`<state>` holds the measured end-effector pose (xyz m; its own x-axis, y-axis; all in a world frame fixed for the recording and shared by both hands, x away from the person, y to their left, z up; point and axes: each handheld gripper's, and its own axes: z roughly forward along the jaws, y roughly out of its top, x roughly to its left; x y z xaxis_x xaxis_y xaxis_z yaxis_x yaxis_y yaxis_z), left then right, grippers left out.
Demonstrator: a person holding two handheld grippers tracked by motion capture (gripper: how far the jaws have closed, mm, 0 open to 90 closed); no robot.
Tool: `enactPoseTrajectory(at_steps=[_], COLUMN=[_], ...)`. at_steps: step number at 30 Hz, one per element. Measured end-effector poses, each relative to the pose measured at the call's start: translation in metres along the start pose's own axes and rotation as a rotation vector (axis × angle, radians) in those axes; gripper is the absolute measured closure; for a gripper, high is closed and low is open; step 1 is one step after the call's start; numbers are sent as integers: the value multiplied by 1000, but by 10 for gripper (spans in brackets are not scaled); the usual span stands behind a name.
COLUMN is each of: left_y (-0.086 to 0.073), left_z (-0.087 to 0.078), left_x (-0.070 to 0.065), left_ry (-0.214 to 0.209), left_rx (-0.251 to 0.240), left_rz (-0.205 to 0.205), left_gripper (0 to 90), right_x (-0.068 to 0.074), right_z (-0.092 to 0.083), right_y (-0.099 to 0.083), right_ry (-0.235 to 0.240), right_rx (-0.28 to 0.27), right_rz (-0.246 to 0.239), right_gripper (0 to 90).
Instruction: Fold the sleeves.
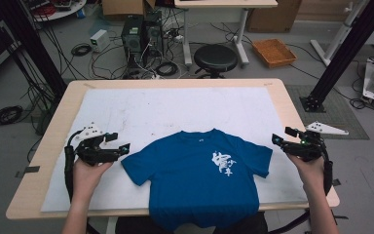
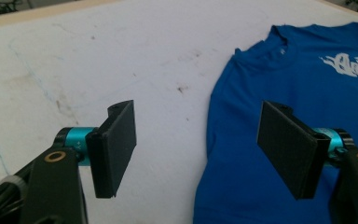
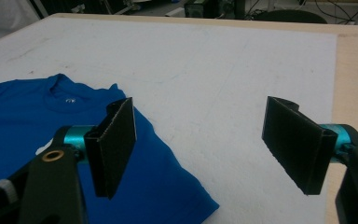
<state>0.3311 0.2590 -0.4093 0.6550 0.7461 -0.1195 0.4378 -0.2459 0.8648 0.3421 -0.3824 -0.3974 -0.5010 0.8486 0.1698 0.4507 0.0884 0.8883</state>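
While a blue shirt [image 1: 199, 175] lies flat, front up, on the white sheet [image 1: 175, 105] that covers the bench [image 1: 51, 134], a gripper waits at each of its sleeves. From above, the shirt sits at the near middle of the sheet, collar pointing away from the person, white print on the chest, hem hanging over the near edge. Held in the left hand [image 1: 88, 171], the left gripper [image 1: 121, 145] points at the left sleeve and stands just beside it; its jaws are spread wide with nothing between them, and its own view [image 2: 198, 149] shows the sleeve's edge and bare sheet in the gap. Held in the right hand [image 1: 311, 168], the right gripper [image 1: 276, 138] sits just beside the right sleeve, jaws likewise wide and empty; in its own view [image 3: 200, 149] the sleeve tip lies below the gap, untouched.
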Motion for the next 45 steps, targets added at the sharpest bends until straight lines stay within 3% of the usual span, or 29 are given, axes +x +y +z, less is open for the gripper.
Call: enactPoseTrajectory(at_steps=[3, 5, 10, 16, 17, 21, 28, 32, 36, 40, 42, 45], left_y=[-7, -9, -19, -25, -25, -27, -31, -32, -33, -30, -25, -17], left_z=[-1, -1, 2, 5, 5, 8, 13, 13, 14, 12, 9, 7], left_x=[4, 6, 10, 10, 10, 8, 7, 6, 5, 5, 3, -3], left_ry=[-35, -31, -56, -54, -55, -59, -49, -35, -48, -64, -95, -120], left_rx=[34, 43, 97, 140, 143, 192, 245, 245, 238, 213, 191, 159], left_rz=[-15, -20, -64, -92, -94, -94, -110, -115, -121, -150, -166, -160], left_gripper=[295, 307, 424, 496, 553, 621, 697, 763, 871, 881, 882, 882], right_x=[0, 0, 2, 2, 2, 2, 2, 2, 2, 2, 2, 2], right_z=[1, 1, 1, 0, 0, 0, 0, 0, 0, -1, -2, -3], right_y=[0, 0, 1, 2, 2, 2, 2, 2, 2, 2, 3, 3], right_ry=[-1, -3, -11, -13, -14, -16, -17, -19, -17, -16, -17, -16], right_rx=[-2, -1, -5, -8, -9, -8, -11, -9, -9, -12, -16, -22], right_rz=[-4, -3, -8, -5, -7, -8, -10, -13, -15, -12, -13, -11], right_gripper=[256, 257, 272, 273, 274, 275, 280, 282, 293, 296, 296, 296])
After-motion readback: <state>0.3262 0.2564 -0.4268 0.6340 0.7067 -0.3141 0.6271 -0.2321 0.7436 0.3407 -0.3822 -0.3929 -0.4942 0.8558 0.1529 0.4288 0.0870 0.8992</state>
